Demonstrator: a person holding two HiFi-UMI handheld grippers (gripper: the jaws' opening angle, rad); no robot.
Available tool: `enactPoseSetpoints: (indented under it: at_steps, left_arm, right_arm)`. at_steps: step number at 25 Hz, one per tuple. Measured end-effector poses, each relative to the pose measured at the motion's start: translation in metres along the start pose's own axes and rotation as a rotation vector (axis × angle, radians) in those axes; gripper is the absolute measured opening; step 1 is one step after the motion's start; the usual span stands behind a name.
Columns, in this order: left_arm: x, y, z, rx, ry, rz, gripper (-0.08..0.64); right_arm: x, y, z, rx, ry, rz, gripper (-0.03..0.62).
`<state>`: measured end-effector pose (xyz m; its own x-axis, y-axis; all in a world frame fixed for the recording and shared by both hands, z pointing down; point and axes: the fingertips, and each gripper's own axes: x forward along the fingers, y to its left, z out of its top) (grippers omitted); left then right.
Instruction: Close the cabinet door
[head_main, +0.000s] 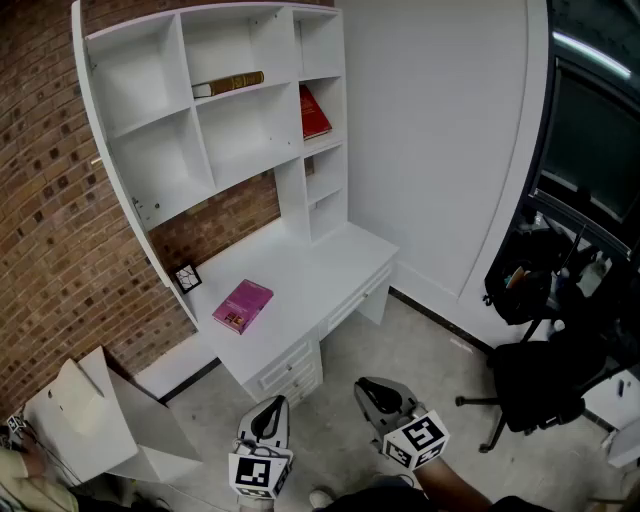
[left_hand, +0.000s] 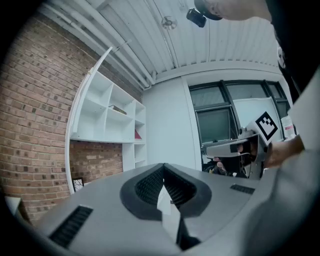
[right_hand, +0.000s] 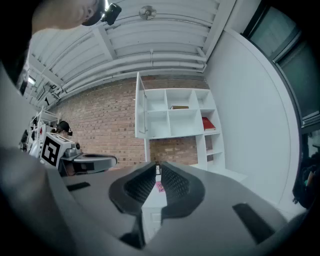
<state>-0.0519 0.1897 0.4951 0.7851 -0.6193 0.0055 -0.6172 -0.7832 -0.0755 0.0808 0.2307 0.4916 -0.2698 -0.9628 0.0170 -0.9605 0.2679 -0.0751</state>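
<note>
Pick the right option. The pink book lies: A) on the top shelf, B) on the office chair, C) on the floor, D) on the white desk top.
D: the pink book lies flat on the white desk top, below the shelf compartments.

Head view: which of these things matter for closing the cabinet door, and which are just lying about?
For the job:
- cabinet door, standing open
- left gripper and right gripper, both shut and empty

Just lying about:
- pink book on the desk
- red book and brown book on the shelves
- office chair
</note>
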Motion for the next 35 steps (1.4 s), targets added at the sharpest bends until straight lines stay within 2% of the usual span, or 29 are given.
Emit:
enactPoseSetpoints:
  at_steps: [8,12,19,24,26,31,35]
  left_arm:
    - [-0.010,0.041,-0.011,0.016,-0.024,-0.016,0.009]
    - [-0.017,0.060,-0.013,0.032,-0.039,-0.020,0.009]
    - [-0.015,0.096,-0.006,0.035,-0.047,0.012,0.009]
    - [0.002,0.115,0.006,0.028,-0.038,0.054,0.009]
    - [0.012,0.126,0.012,0.051,-0.049,0.079,0.009]
    - [0.038,0.162,0.031,0.076,-0.059,0.160,0.009]
    - [0.058,0.200,0.049,0.094,-0.068,0.264,0.009]
  right_arm:
    - [0.035,0.029,-0.011,-0.001,0.014,-0.004,0.040]
    - [0.050,0.040,-0.010,-0.006,-0.010,-0.018,0.041]
    - [0.084,0.046,0.001,-0.021,-0.023,-0.017,0.041]
    - [0.115,0.035,0.015,-0.034,-0.054,0.021,0.041]
    - [0.132,0.029,0.023,-0.034,-0.067,0.047,0.041]
    - [0.184,0.016,0.049,-0.032,-0.099,0.126,0.041]
    - [0.237,0.010,0.076,-0.044,-0.136,0.230,0.041]
